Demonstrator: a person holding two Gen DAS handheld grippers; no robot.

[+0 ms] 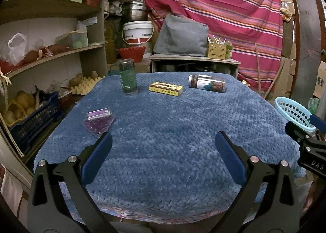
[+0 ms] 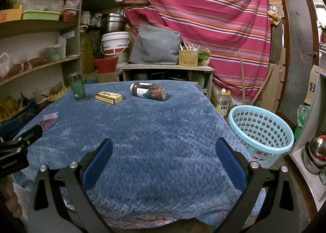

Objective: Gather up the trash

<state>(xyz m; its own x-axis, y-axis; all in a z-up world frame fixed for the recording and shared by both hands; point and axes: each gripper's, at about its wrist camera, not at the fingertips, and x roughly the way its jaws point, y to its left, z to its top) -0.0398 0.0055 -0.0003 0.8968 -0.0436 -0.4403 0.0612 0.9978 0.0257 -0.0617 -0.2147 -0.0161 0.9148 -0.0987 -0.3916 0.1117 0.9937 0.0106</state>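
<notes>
On the blue-covered table [image 1: 173,127] lie a purple bead bag [image 1: 98,119] at the left, an upright green jar [image 1: 128,78], a yellow box [image 1: 166,89] and a clear jar on its side [image 1: 206,83] at the far edge. All show in the right wrist view: bag [image 2: 50,120], green jar [image 2: 77,87], box [image 2: 108,97], lying jar [image 2: 149,91]. A light blue basket [image 2: 260,133] stands on the floor right of the table; its rim shows in the left view [image 1: 293,113]. My left gripper [image 1: 163,143] and right gripper [image 2: 164,149] are open and empty over the near table.
Shelves with bins, a plastic bag and produce [image 1: 51,49] fill the left. A low cabinet [image 1: 195,63] with a grey bag stands behind the table before a striped red curtain [image 1: 224,8]. A yellow-labelled bottle [image 2: 223,102] stands on the floor by the basket. Metal pots [image 2: 315,153] sit at right.
</notes>
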